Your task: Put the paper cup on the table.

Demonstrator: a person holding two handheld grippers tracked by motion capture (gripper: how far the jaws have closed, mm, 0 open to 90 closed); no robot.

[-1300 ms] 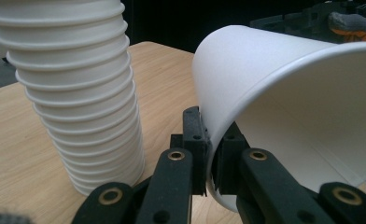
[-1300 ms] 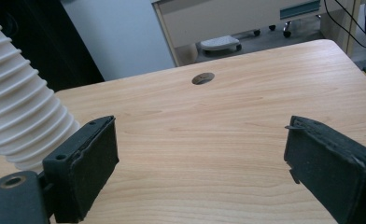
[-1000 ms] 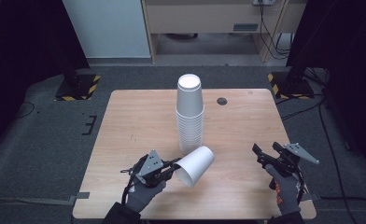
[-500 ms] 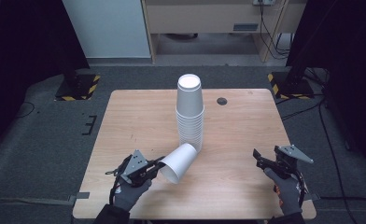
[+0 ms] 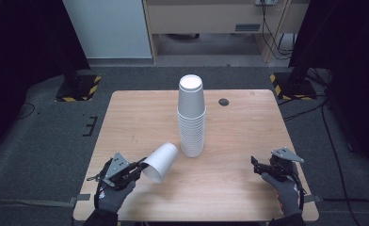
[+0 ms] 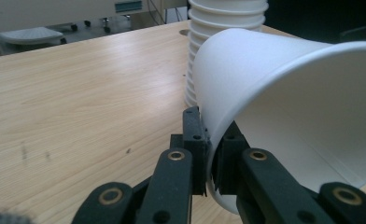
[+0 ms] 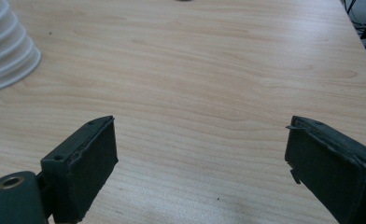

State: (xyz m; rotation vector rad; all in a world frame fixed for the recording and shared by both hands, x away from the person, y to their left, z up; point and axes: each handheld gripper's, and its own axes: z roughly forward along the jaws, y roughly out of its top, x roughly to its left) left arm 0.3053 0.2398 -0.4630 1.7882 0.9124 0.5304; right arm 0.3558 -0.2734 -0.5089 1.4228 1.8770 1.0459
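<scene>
One paper cup (image 5: 160, 161) sits pinched by its rim in my left tongs (image 5: 136, 168), tipped on its side just above the tabletop (image 5: 239, 136) — left of the cup stack (image 5: 191, 117) and apart from it. My right tongs (image 5: 258, 165) hang wide open with nothing between them, well off to the right. The thin rim worries me: it could buckle or slip free, and a careless swing might topple the stack — it looks tall and light.

no readable text, labels or numbers anywhere in view
</scene>
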